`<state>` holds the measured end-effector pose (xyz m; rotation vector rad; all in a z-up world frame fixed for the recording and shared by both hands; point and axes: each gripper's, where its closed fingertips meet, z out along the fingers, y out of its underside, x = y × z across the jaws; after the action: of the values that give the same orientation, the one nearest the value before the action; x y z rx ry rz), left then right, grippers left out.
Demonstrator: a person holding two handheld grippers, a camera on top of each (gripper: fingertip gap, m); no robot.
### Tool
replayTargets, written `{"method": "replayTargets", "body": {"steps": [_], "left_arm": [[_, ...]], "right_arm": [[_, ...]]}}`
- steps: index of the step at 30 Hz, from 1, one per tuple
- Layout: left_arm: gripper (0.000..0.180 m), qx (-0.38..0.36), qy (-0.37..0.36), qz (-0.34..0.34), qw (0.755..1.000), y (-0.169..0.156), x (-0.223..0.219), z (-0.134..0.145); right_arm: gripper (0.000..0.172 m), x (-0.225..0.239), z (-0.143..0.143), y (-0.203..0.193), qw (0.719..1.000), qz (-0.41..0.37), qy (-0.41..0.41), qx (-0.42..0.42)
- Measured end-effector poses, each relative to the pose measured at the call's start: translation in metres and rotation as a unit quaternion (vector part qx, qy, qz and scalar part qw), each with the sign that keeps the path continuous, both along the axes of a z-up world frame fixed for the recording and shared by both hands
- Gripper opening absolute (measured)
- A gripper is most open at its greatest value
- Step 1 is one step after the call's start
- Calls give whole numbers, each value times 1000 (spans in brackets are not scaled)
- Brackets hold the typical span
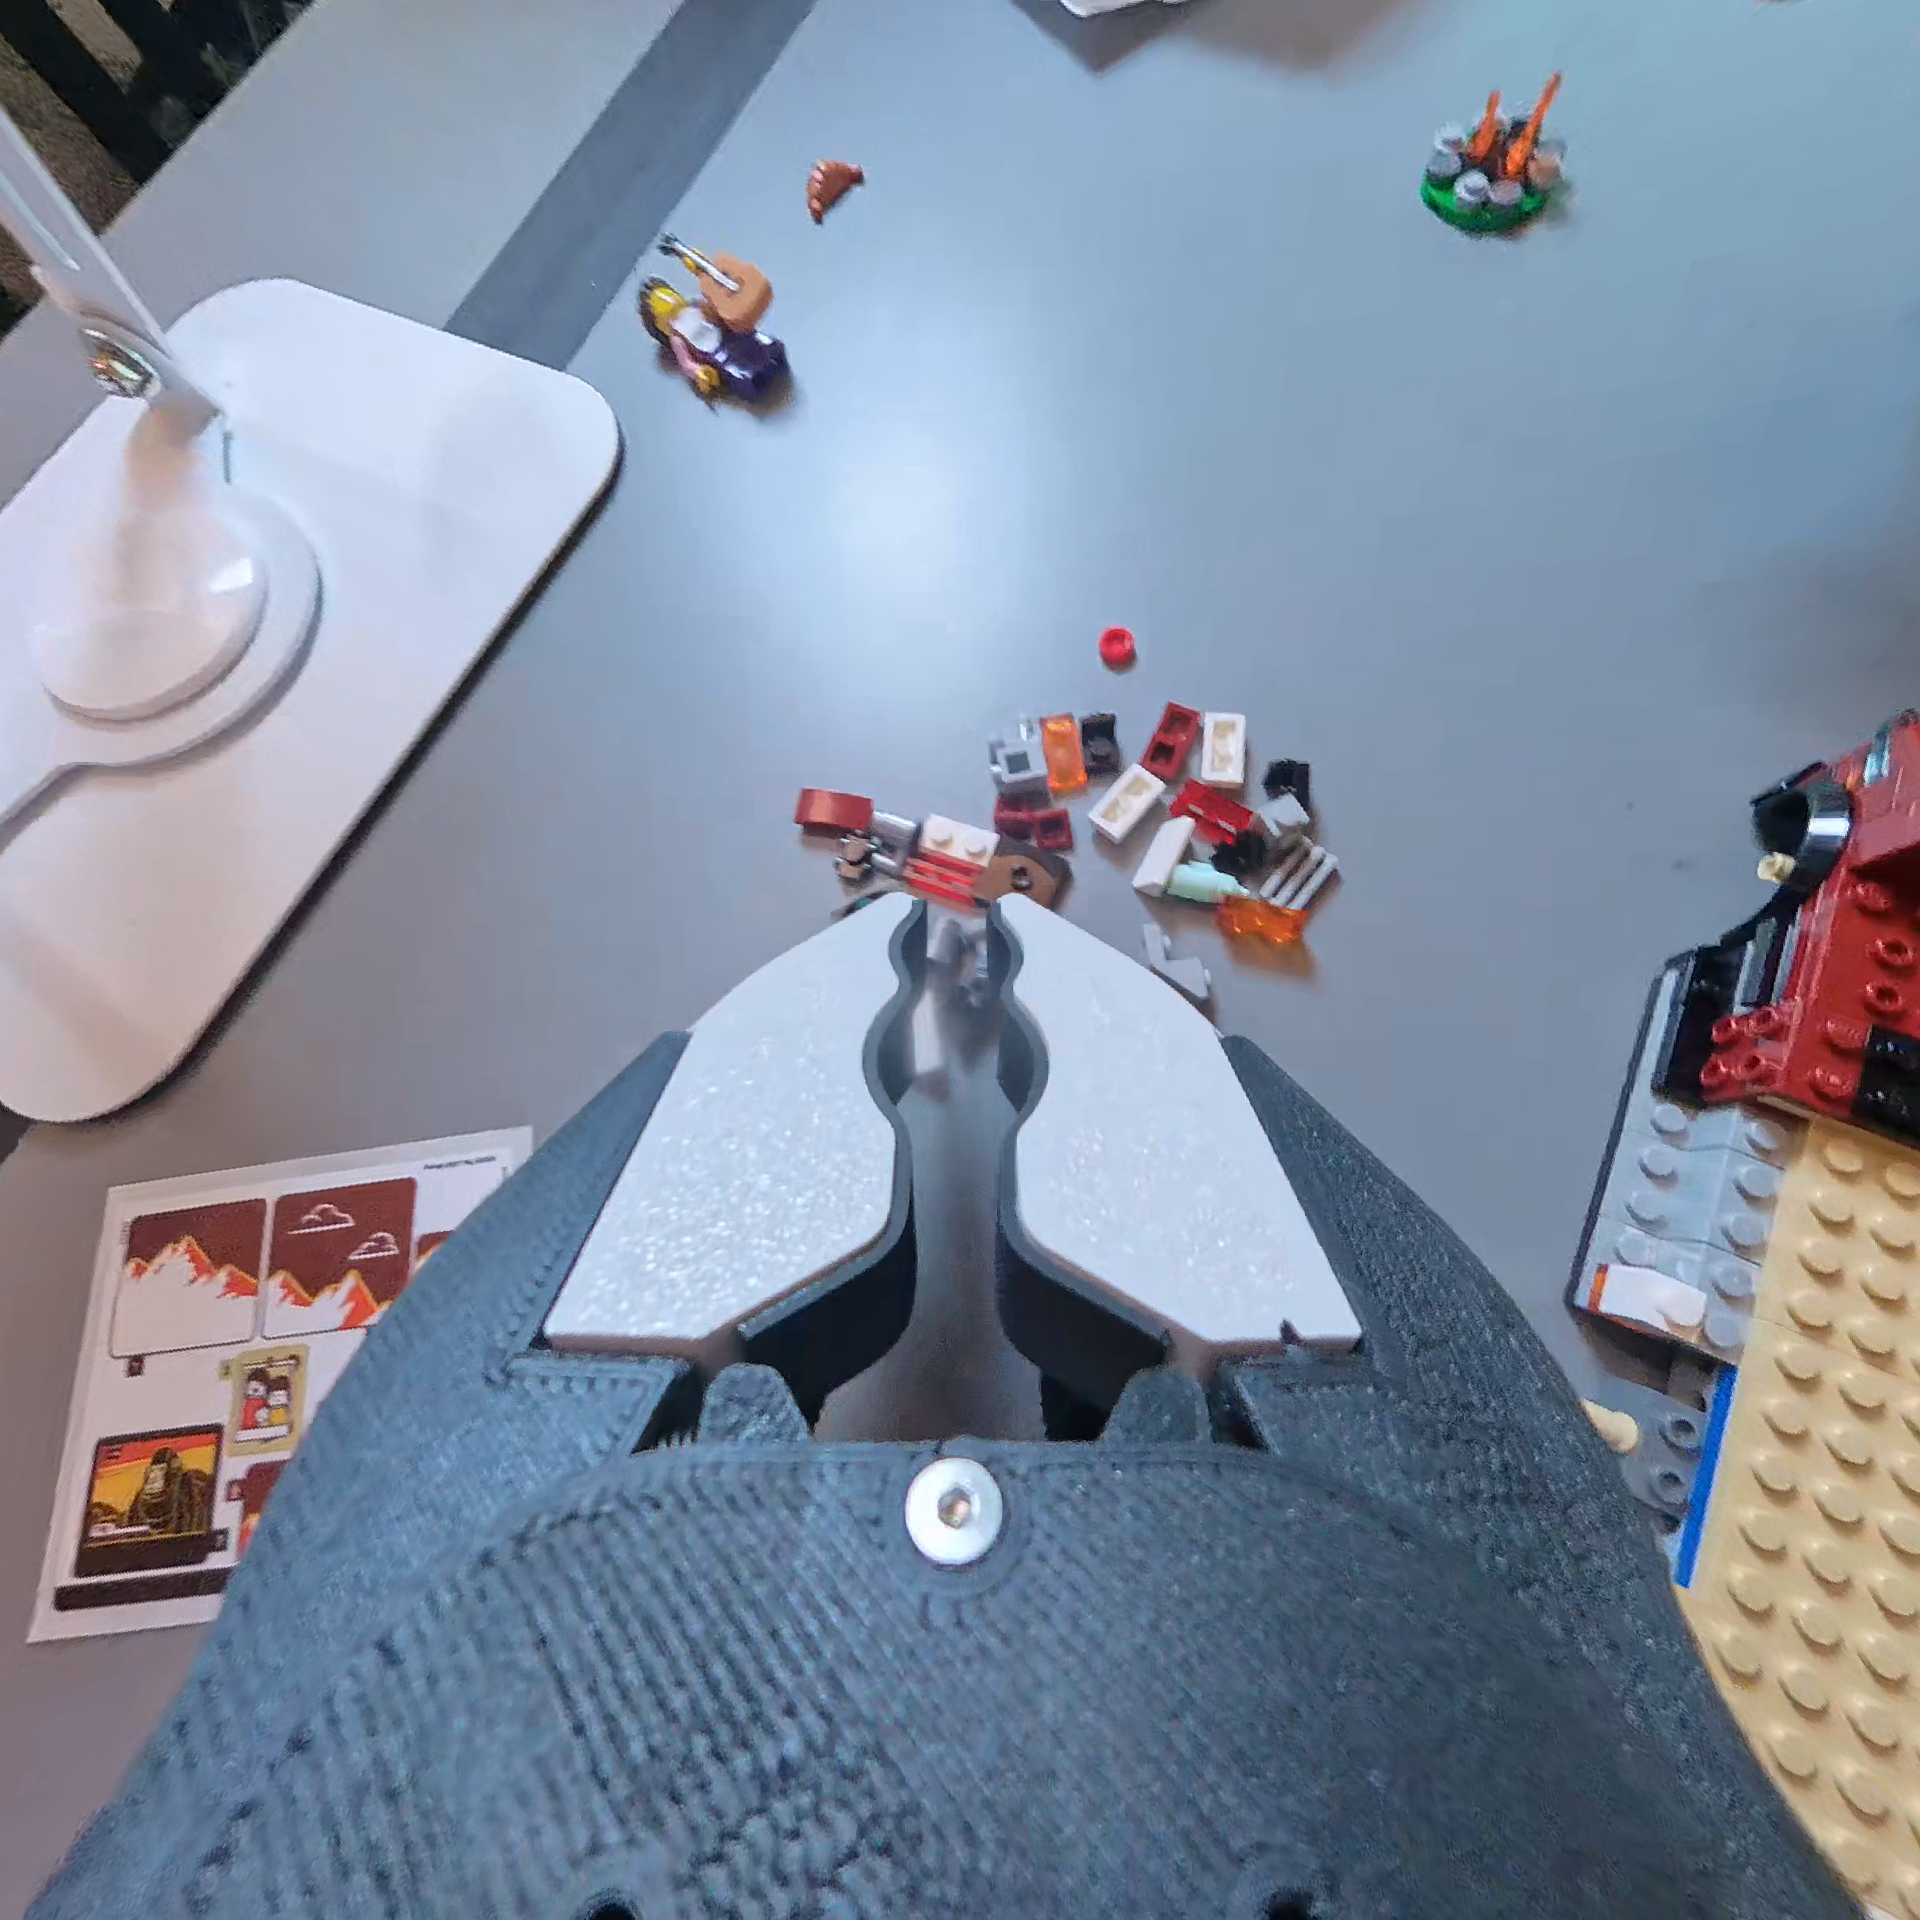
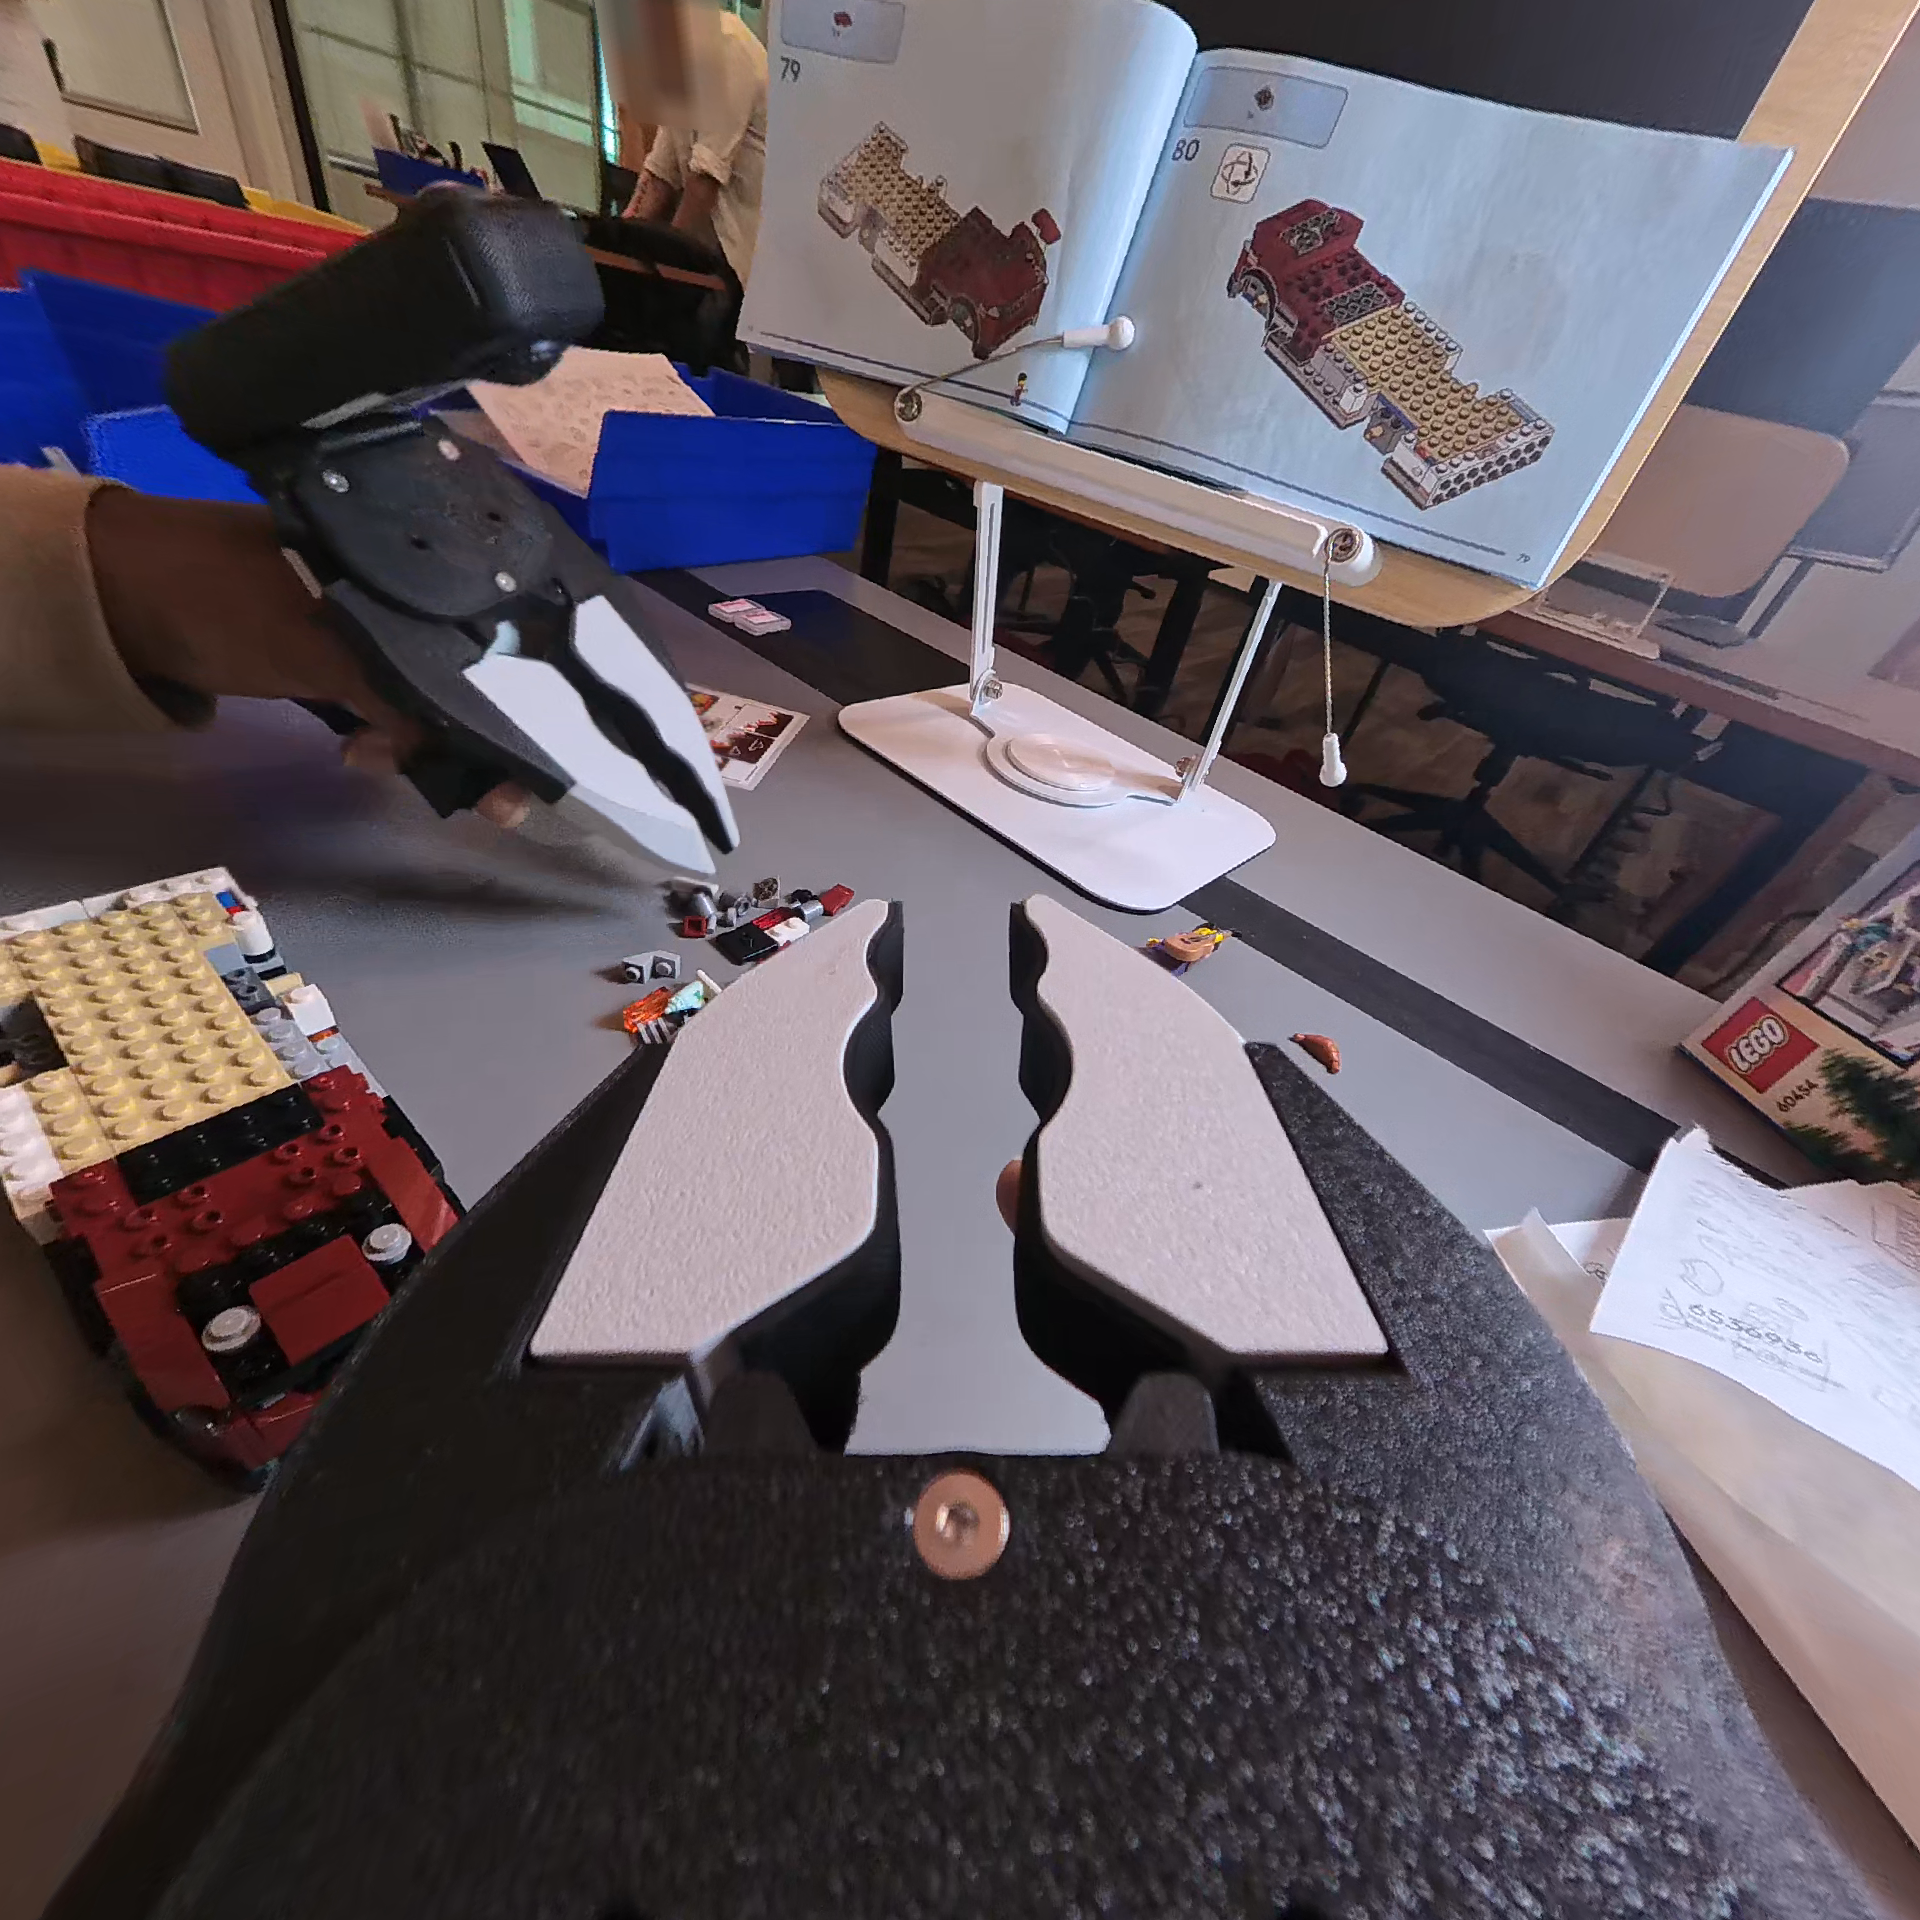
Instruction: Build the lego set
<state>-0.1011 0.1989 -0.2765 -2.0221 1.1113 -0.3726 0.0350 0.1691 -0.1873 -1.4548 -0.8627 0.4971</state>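
I note the left gripper [image 1: 958,906] poised over the near edge of a loose brick pile [image 1: 1143,821] of red, white, grey, black and clear orange pieces on the grey table [image 1: 1039,468]. A blurred grey piece [image 1: 951,951] shows in its narrow finger gap; I cannot confirm contact. The right gripper [image 2: 956,906] stands parted and bare, just right of the pile.
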Motion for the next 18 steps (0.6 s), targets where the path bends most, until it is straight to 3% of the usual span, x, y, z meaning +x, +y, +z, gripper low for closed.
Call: {"method": "replayTargets", "body": {"steps": [8,18], "left_arm": [[23,-35,1,16,999,38,-6,-6],[19,-108,24,-23,994,45,10,-23]], "right_arm": [[19,-1,-5,2,1000,1,-1,-10],[19,1,-7,4,1000,0,0,-16]]}}
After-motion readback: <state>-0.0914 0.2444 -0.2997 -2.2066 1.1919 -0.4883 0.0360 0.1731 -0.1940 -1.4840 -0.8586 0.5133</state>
